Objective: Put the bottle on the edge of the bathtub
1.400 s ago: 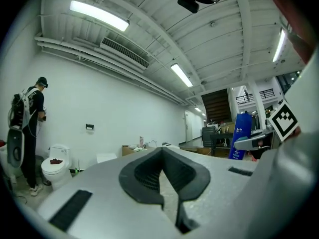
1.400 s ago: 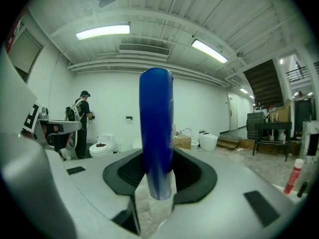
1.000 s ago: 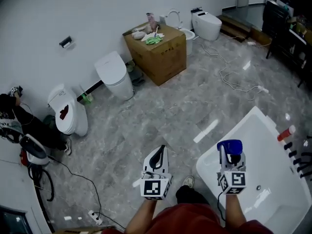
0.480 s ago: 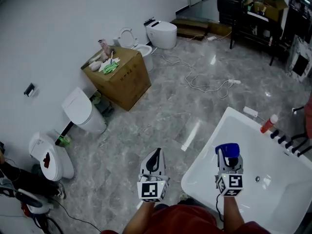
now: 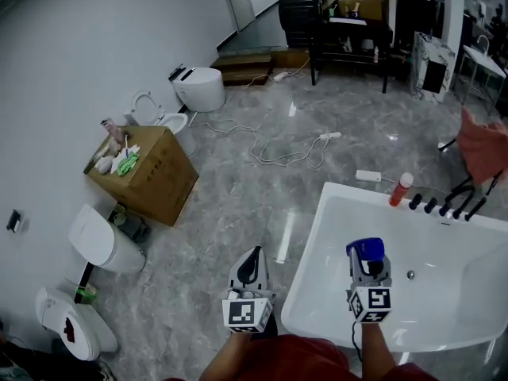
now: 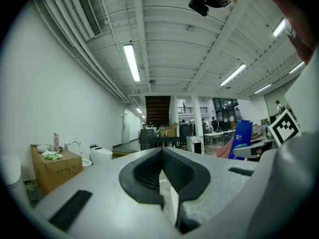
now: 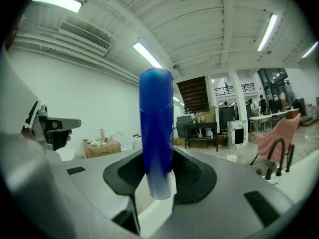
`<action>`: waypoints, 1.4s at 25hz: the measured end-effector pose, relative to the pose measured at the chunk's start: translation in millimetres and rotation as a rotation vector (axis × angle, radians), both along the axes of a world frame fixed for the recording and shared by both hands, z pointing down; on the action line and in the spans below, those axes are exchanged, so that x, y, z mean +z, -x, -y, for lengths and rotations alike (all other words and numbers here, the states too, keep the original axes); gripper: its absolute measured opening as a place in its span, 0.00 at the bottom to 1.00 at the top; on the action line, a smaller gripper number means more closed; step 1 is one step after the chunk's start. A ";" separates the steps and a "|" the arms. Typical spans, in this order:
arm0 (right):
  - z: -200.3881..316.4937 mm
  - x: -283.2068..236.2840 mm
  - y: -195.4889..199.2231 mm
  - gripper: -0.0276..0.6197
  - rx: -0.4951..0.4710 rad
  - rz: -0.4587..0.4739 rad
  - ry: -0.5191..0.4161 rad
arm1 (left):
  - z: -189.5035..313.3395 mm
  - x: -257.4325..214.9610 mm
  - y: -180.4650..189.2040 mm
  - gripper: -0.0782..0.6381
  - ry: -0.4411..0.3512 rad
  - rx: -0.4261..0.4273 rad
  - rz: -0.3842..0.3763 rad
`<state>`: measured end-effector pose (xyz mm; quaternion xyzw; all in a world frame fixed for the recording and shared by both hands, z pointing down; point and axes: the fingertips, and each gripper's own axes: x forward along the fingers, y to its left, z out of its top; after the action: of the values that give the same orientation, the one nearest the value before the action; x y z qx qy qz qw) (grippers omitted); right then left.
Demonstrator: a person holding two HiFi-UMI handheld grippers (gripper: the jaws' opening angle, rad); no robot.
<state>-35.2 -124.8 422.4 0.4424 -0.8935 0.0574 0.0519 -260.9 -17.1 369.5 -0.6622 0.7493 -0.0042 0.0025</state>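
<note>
A blue bottle [image 5: 366,249] stands upright in my right gripper [image 5: 367,265], whose jaws are shut on its lower part. It hangs over the near left part of the white bathtub [image 5: 311,243]. In the right gripper view the blue bottle [image 7: 156,128] rises between the dark pads [image 7: 197,176] of my right gripper [image 7: 158,169]. My left gripper [image 5: 253,254] is over the grey floor just left of the tub, jaws shut with nothing in them. In the left gripper view my left gripper [image 6: 162,152] points level into the room, with the blue bottle [image 6: 242,133] at the right.
A red-orange bottle [image 5: 400,189] and black taps [image 5: 443,205] stand on the tub's far edge. A cardboard box [image 5: 151,175] and toilets [image 5: 101,241] [image 5: 199,87] line the left wall. A white cable and power strip [image 5: 279,155] lie on the floor. A pink chair [image 5: 484,148] is far right.
The view has swung round: the box and toilets slid left and the bathtub came in front of me. Both grippers moved with it; the right one still holds the bottle.
</note>
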 end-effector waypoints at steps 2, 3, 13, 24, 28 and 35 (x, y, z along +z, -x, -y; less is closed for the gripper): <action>8.5 3.8 -6.0 0.27 0.045 -0.007 -0.001 | 21.1 4.8 -3.7 0.12 0.004 0.054 -0.003; 13.3 6.0 -8.0 0.27 0.065 -0.011 0.000 | 31.8 7.5 -5.3 0.12 0.005 0.079 -0.005; 68.2 40.9 13.2 0.27 0.196 -0.053 0.029 | 142.4 45.3 6.3 0.12 0.022 0.284 -0.003; 149.4 148.8 53.3 0.27 0.240 -0.113 0.205 | 253.6 146.3 21.6 0.12 0.116 0.361 -0.066; 178.5 193.9 57.8 0.27 0.253 -0.149 0.250 | 285.7 188.9 24.2 0.12 0.140 0.381 -0.071; 222.6 265.4 75.4 0.27 0.207 -0.205 0.284 | 321.0 251.3 34.5 0.12 0.191 0.388 -0.085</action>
<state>-110.6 -347.5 687.8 0.5238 -0.8161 0.1422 0.1984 -295.4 -338.1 620.9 -0.7908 0.6035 -0.0467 -0.0909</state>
